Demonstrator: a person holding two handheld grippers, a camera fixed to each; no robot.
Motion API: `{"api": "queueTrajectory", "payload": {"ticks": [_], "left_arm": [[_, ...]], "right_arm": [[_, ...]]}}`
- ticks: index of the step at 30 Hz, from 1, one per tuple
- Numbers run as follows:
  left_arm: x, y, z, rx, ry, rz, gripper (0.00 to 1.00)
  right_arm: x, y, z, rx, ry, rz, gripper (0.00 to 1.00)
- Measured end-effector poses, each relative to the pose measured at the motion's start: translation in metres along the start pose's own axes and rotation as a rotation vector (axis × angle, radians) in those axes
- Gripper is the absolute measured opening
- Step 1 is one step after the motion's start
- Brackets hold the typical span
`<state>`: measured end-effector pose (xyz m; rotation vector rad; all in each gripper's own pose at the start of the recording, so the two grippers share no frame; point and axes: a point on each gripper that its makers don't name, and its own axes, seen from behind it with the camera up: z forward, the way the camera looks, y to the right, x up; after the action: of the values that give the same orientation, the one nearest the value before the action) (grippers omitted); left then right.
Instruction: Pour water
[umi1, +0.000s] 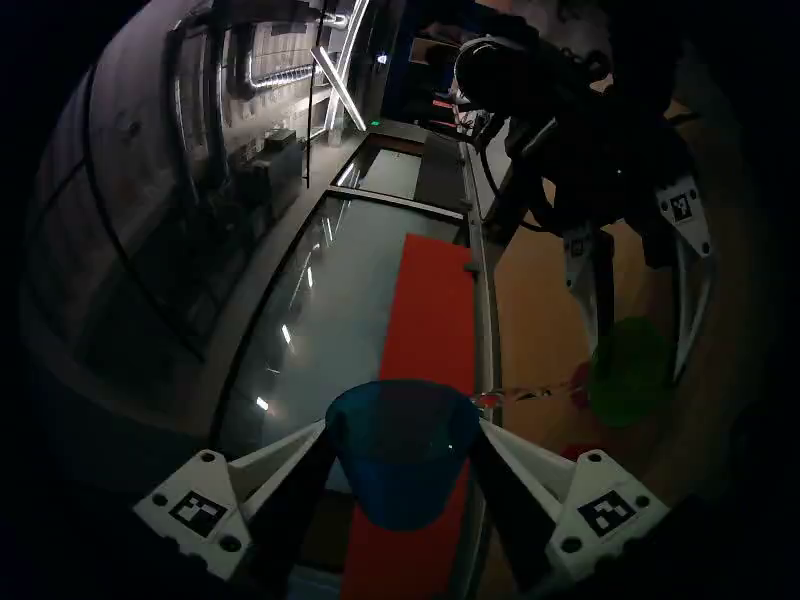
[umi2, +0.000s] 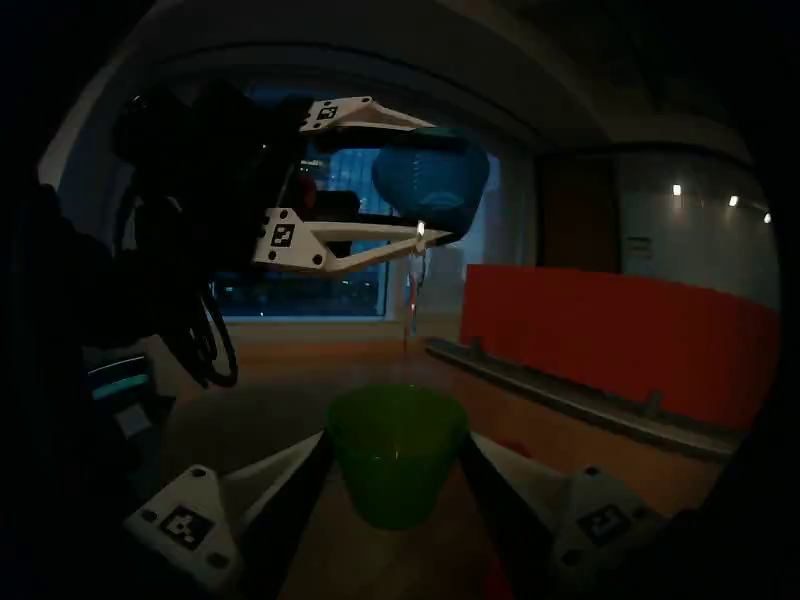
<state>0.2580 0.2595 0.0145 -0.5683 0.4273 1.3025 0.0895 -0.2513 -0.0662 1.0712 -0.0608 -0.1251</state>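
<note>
A big window (umi2: 300, 290) spans the back of the dim room. A wooden worktop (umi2: 270, 420) lies below it, and a long red panel (umi2: 620, 340) runs along one side of the worktop. The left gripper (umi1: 403, 428) has its fingers pressed on both sides of a blue cup (umi1: 403, 475). In the right gripper view this cup is tipped on its side, high above the worktop. The right gripper (umi2: 395, 438) grips a green cup (umi2: 395, 480) upright between its fingers, lower down and below the blue cup's rim. A thin stream of water (umi2: 412, 290) falls from the blue cup toward the green one.
</note>
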Motion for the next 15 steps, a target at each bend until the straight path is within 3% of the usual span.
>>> {"api": "queueTrajectory", "payload": {"ticks": [15], "left_arm": [[0.0053, 0.0, -0.0012, 0.0, -0.002, 0.057, 0.86]], "right_arm": [[0.0018, -0.001, 0.0002, 0.001, 0.002, -0.004, 1.0]]}}
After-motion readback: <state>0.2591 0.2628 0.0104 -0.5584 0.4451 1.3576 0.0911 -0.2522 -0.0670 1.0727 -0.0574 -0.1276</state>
